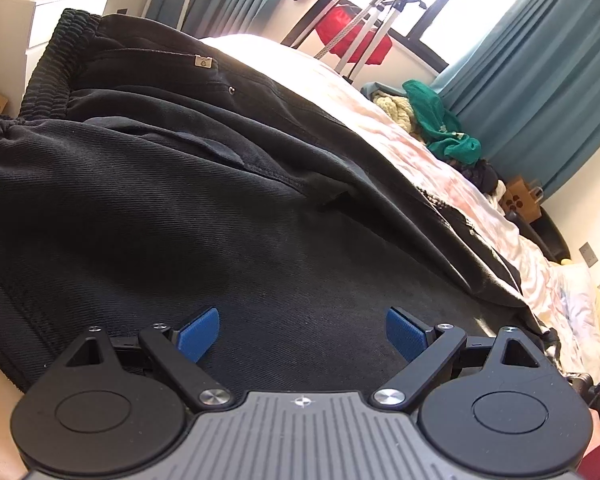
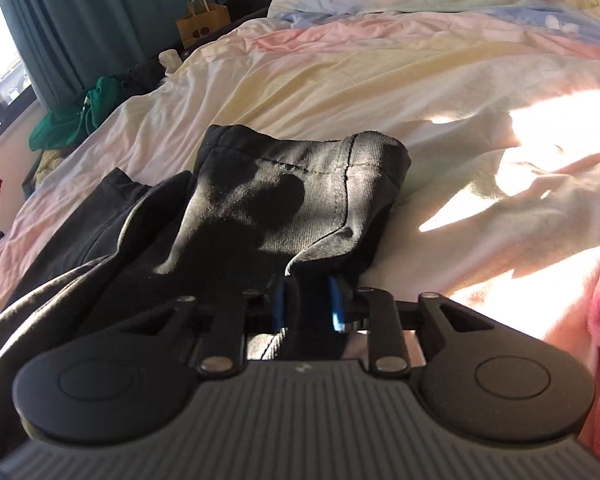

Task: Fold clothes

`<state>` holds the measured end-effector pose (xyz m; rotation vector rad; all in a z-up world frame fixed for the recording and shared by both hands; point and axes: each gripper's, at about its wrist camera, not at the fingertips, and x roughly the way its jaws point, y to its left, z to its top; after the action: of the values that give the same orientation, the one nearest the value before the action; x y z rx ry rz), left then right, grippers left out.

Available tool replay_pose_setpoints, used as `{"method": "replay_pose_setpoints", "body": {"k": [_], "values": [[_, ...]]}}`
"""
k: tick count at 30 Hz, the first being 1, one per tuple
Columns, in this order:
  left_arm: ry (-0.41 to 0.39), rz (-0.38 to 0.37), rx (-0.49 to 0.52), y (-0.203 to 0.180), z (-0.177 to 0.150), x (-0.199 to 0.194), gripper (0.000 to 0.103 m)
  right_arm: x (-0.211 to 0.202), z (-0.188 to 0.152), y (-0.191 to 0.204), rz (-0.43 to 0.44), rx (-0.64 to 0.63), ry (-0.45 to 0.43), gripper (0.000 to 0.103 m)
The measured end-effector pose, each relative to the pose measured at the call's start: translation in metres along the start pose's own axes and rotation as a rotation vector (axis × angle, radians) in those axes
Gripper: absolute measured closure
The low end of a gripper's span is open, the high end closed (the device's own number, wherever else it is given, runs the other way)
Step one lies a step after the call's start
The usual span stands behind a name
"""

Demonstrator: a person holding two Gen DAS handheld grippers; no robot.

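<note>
Tongs first: left gripper [image 1: 302, 334] spread wide just over the black trousers [image 1: 204, 208], blue pads [image 1: 199, 334] clear of the cloth, nothing between them. Right gripper [image 2: 308, 304] pinching a bunched leg end of the same trousers [image 2: 300, 200], hem flopped forward past the fingers. Trousers lie across the pastel duvet [image 2: 380, 80], elastic waistband [image 1: 50, 72] at the far left in the left wrist view. Beyond: green garment [image 1: 440, 124] at the bed edge, paper bag [image 2: 200, 24], teal curtains [image 1: 540, 80], red cloth [image 1: 352, 40] on a rack.
</note>
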<state>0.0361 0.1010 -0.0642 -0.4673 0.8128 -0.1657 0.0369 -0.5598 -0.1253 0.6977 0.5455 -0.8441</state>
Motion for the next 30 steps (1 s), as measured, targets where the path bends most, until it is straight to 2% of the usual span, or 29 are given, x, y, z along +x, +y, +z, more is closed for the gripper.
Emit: {"method": "replay_pose_setpoints", "body": {"k": [2, 4, 8, 10, 17, 19, 21, 25, 30], "values": [[-0.003, 0.005, -0.004, 0.002, 0.001, 0.001, 0.011, -0.006, 0.000, -0.011, 0.036, 0.080, 0.004, 0.092], [-0.007, 0.004, -0.006, 0.003, 0.001, 0.002, 0.011, -0.012, 0.001, -0.021, 0.067, 0.159, 0.007, 0.095], [-0.026, 0.024, -0.007, 0.008, 0.002, 0.003, 0.011, -0.040, 0.002, -0.039, 0.129, 0.298, -0.044, 0.096], [-0.031, 0.042, -0.026, 0.012, 0.003, 0.002, 0.011, -0.050, 0.002, -0.044, 0.146, 0.315, -0.052, 0.096], [-0.064, -0.011, -0.141, 0.031, 0.005, -0.016, 0.011, -0.050, -0.001, -0.057, 0.170, 0.347, 0.003, 0.095], [-0.088, 0.017, -0.167, 0.037, 0.006, -0.023, 0.011, -0.054, 0.001, -0.050, 0.170, 0.306, -0.021, 0.095], [-0.079, 0.039, -0.209, 0.044, 0.010, -0.030, 0.014, -0.058, 0.001, -0.042, 0.162, 0.263, -0.037, 0.096], [-0.102, 0.008, -0.273, 0.057, 0.024, -0.058, 0.014, -0.057, 0.002, -0.042, 0.160, 0.225, -0.029, 0.095], [-0.210, 0.118, -0.359, 0.085, 0.041, -0.118, 0.014, -0.052, 0.002, -0.053, 0.192, 0.272, -0.011, 0.095]]}}
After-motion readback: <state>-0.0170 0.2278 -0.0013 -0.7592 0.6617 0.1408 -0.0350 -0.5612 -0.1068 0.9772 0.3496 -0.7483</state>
